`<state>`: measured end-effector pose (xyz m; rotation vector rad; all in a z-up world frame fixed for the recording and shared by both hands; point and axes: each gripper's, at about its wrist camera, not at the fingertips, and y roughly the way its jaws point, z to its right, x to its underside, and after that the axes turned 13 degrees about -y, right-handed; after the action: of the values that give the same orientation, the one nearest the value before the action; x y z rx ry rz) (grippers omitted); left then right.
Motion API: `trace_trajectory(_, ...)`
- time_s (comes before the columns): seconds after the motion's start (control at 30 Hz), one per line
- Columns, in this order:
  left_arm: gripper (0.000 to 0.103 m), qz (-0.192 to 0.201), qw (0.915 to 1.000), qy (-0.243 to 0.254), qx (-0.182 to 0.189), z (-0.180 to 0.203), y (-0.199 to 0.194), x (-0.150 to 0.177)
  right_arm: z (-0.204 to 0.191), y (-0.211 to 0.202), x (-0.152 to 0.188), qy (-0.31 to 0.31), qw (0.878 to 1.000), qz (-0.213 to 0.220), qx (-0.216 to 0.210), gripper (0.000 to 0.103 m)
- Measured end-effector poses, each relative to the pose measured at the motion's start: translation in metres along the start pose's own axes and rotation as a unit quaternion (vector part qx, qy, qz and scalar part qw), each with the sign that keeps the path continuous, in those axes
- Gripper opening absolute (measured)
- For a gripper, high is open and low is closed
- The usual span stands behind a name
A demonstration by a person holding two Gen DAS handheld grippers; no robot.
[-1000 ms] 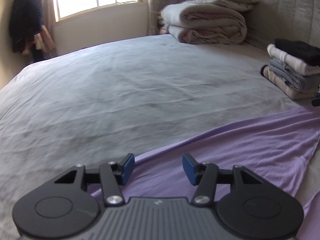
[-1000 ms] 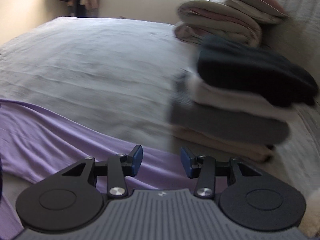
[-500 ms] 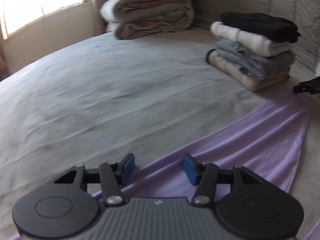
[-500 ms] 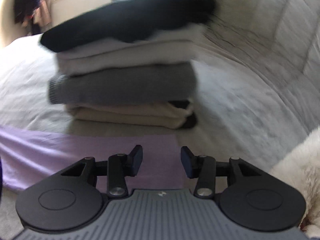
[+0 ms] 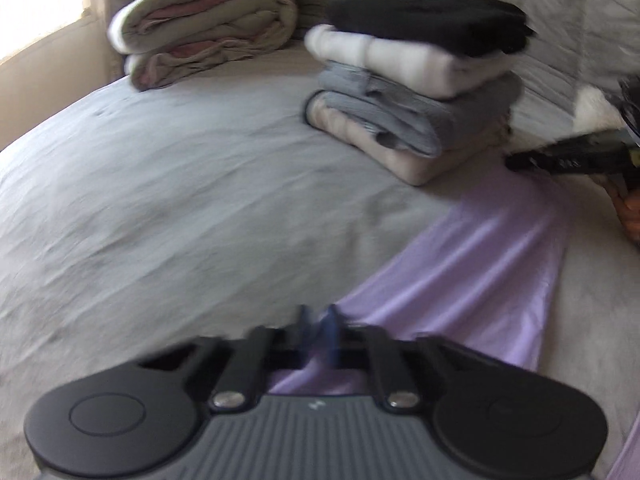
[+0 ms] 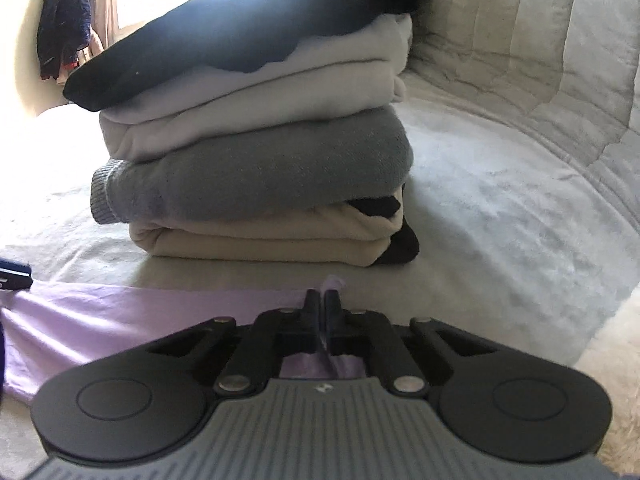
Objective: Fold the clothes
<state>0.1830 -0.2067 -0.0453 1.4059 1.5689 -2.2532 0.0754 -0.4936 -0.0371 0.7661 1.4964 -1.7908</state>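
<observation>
— The bed (image 5: 168,208) is mostly bare grey cover on the window side; plenty of room there.
— And the lilac garment (image 5: 472,264)?
— Spread along the near edge. The left gripper (image 5: 316,320) and right gripper (image 6: 323,300) each pinch its hem, jaws pressed together.
— Anything close?
— The stack of folded clothes (image 6: 256,152), just beyond the right gripper; a folded duvet (image 5: 204,28) farther back.

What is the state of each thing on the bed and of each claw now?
Purple cloth: spread flat on the bed, not yet folded, gripped at two edges.
Left claw: shut on the purple cloth.
Right claw: shut on the purple cloth's corner.
Clothes stack: four folded pieces, piled, black on top.
Blanket: folded, at the head of the bed.
</observation>
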Motion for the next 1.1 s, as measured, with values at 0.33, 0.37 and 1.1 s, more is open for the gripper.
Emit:
trace_trajectory(0.33,0.000,0.068,0.9959,-0.031,-0.052,0.000,0.002,-0.005,-0.004,-0.008,-0.006,-0.028,0.997,0.033,0.064,0.002)
trace_trajectory(0.37,0.000,0.057,0.9964,-0.035,-0.053,0.000,0.008,-0.005,-0.004,-0.004,-0.005,-0.030,0.997,0.020,0.062,0.002)
trace_trajectory(1.1,0.064,0.091,0.9787,-0.162,-0.087,-0.066,-0.095,0.062,-0.014,-0.054,-0.021,0.022,0.998,-0.042,0.048,0.057)
